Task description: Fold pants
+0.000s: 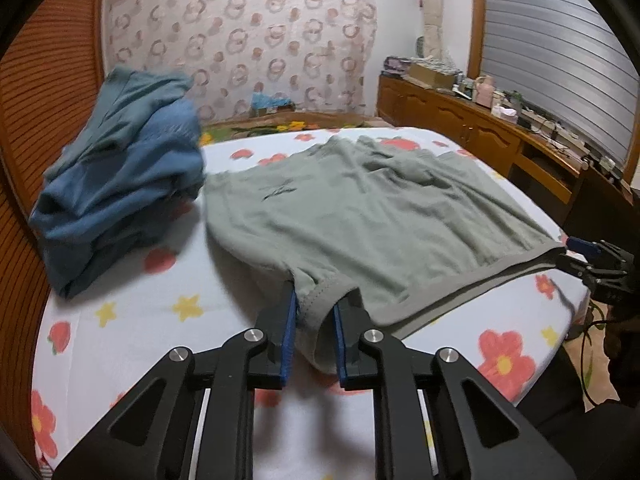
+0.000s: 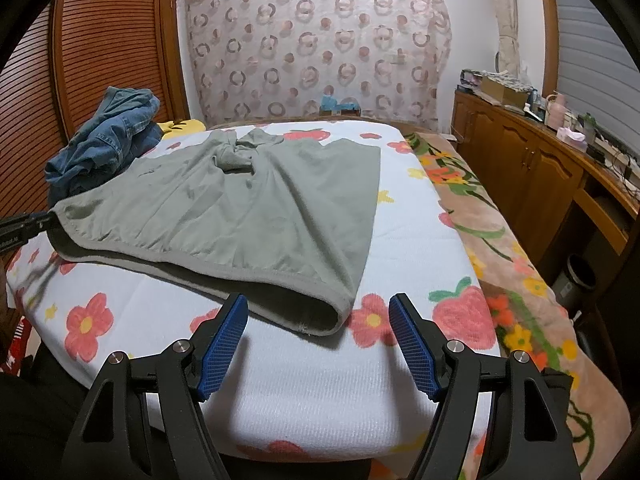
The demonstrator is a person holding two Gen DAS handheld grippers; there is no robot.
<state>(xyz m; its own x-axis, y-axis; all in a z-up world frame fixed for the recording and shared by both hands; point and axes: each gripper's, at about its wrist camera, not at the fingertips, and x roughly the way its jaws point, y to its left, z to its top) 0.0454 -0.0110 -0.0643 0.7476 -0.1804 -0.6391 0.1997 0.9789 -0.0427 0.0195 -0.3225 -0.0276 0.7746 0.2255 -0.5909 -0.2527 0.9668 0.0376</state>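
Grey-green pants [image 1: 360, 216] lie spread on the flowered bed, waistband toward me. My left gripper [image 1: 314, 300] is shut on the left corner of the waistband, the cloth pinched between its blue pads. In the right wrist view the pants [image 2: 240, 208] lie ahead, and my right gripper [image 2: 318, 312] is open and empty, its jaws wide apart just short of the waistband's right corner [image 2: 336, 316]. The right gripper also shows in the left wrist view [image 1: 576, 254] at the pants' far corner. The left gripper shows at the left edge of the right wrist view [image 2: 24, 226].
A heap of blue denim clothes [image 1: 120, 184] sits at the bed's far left, also seen in the right wrist view [image 2: 108, 140]. The flowered sheet [image 2: 320, 384] covers the bed. A wooden cabinet [image 2: 532, 168] with clutter runs along the right. A slatted wooden door [image 2: 92, 52] stands left.
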